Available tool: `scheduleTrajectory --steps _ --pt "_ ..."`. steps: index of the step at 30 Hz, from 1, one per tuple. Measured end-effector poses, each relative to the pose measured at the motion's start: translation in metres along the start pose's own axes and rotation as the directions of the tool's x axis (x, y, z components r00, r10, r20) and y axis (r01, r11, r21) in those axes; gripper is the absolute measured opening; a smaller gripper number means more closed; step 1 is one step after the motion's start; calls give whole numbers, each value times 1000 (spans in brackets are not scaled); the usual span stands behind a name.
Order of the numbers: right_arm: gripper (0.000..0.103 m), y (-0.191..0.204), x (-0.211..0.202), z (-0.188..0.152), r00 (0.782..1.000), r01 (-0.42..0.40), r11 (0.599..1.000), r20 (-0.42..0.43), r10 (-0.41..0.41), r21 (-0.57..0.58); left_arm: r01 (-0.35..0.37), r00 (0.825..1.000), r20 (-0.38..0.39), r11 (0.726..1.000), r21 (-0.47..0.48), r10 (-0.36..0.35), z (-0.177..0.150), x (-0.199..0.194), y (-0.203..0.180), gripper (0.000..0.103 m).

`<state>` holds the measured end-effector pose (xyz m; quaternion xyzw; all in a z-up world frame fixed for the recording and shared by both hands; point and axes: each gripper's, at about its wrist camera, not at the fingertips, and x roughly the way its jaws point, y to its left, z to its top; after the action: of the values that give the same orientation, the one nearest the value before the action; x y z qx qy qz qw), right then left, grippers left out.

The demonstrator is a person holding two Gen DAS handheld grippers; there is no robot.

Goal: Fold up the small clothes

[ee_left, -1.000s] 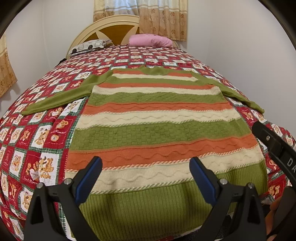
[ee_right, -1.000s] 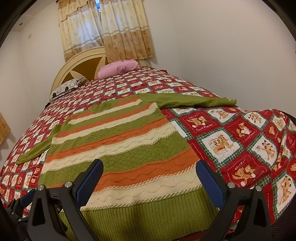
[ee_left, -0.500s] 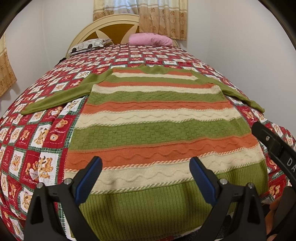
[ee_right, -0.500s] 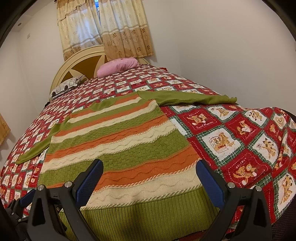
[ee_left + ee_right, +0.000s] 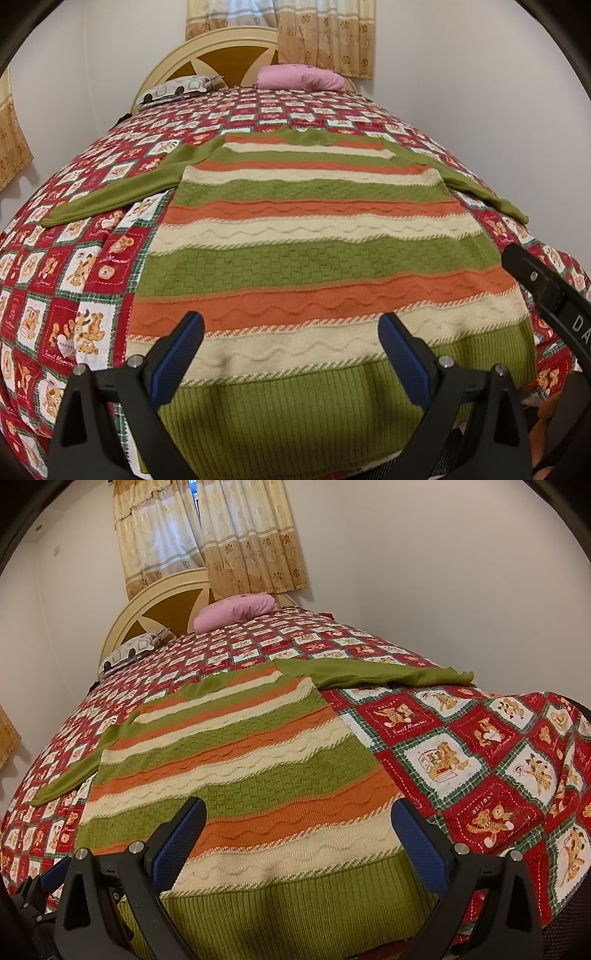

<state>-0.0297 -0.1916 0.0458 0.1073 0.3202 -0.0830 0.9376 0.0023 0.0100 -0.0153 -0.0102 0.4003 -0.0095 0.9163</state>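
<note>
Striped sweater (image 5: 317, 258) flat on bedspread (image 5: 461, 738) printed "HOLIDAY" at 3 o'clock; left gripper (image 5: 291, 354) and right gripper (image 5: 299, 838) fingers released, empty

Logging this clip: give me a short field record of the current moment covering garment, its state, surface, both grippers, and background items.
garment: striped knit sweater, green, orange and cream bands
state: spread flat, unfolded, both green sleeves out to the sides, ribbed hem nearest the cameras
surface: bed with a red patchwork bear-print quilt
left gripper: open, above the hem, holding nothing
right gripper: open, above the hem near the sweater's right edge, holding nothing
background: pink pillow, patterned pillow, cream headboard, curtains
fold progress: none visible
</note>
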Motion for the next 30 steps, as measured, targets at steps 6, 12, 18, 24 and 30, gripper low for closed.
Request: scheduleTrajectory --steps 6,12,18,24,30 --pt "100 0 1 0 1000 0 1000 1 0 -3 0 1000 -1 1000 0 0 -1 0 0 97" --pt "100 1 3 -3 1000 1 1000 -4 -1 -4 1 1000 -3 1000 -1 -1 -1 1 -1 97" --pt "100 2 6 -4 1000 3 1000 -21 -3 -7 4 1000 -15 1000 -3 -4 -1 5 -2 97" --pt "100 -5 14 -3 999 20 1000 -38 -20 5 -3 1000 -30 1000 -10 3 5 13 0 97" --pt "100 -22 24 7 999 33 999 -8 -33 19 -10 1000 28 1000 23 9 26 18 10 97"
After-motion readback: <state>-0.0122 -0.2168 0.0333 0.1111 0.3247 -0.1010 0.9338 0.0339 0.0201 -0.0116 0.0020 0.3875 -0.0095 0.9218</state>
